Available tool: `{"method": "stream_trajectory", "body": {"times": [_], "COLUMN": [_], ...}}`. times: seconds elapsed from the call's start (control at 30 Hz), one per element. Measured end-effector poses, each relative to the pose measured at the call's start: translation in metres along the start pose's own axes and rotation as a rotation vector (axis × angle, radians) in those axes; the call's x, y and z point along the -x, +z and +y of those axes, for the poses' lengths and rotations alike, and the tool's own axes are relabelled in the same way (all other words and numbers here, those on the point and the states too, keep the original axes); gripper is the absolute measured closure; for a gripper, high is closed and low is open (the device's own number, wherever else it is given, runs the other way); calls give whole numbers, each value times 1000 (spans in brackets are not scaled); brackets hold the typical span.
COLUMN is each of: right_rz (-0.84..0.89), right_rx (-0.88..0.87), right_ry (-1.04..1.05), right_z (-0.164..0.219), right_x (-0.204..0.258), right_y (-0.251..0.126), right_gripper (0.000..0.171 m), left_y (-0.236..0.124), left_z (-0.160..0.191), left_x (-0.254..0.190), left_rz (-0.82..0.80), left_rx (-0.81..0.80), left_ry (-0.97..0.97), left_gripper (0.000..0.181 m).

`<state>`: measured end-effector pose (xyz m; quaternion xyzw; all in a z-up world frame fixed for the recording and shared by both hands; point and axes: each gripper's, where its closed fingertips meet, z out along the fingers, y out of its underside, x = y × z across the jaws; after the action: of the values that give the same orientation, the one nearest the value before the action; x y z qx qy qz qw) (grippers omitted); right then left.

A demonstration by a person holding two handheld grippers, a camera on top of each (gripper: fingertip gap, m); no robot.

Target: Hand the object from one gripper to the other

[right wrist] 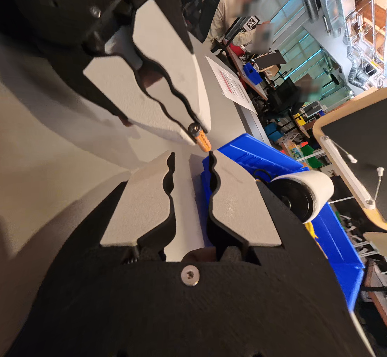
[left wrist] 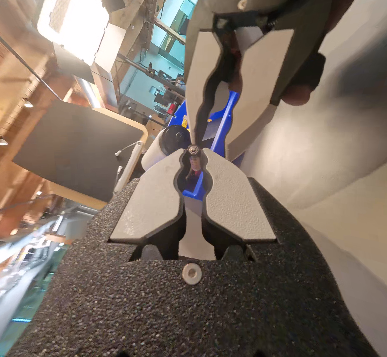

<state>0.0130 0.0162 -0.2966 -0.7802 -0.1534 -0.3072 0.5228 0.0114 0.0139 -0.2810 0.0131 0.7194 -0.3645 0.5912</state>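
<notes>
Between the left gripper's (right wrist: pixel 195 132) closed fingertips: a small orange battery (right wrist: pixel 202 140), pinched at its dark end, body projecting free. Likely light, rigid, smooth, prone to roll; take the exposed orange barrel. Right gripper (right wrist: pixel 191 158) just beside, fingers apart, empty. Blue bin (right wrist: pixel 261 158) on table (right wrist: pixel 62 158) beyond.

My claws' fingers (right wrist: pixel 144 198) are grey on black; the battery (right wrist: pixel 54 139) is orange and black, the bin (right wrist: pixel 261 158) blue, the desk (right wrist: pixel 62 158) pale grey.
</notes>
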Motion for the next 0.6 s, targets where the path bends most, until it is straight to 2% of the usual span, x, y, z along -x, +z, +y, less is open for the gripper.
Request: {"method": "stream_trajectory", "body": {"times": [0.23,0.33,0.37,0.43,0.53,0.6], "right_rz": [-166,-282,-262,-166,-30,-3], "right_rx": [-67,-125,-138,-131,-37,-24], "right_ry": [345,559,587,499,212,54], "right_z": [-12,-17,-15,-6,11,11], "right_x": [1,-4,-11,-23,-25,-17], "right_y": [-5,-12,-14,-15,-12,-9], "right_gripper": [139,138,136,138,137,136], "left_y": [-1,-2,-3,-4,-10,-12], "left_z": [1,-2,-3,-7,-22,-27], "left_x": [0,0,0,-1,-5,-5], "left_rz": [-55,-54,-53,-25,62,107], "left_rx": [19,-5,-18,-53,-153,-182], "left_ry": [184,186,180,123,-43,-156], "left_gripper": [170,170,170,170,170,170]}}
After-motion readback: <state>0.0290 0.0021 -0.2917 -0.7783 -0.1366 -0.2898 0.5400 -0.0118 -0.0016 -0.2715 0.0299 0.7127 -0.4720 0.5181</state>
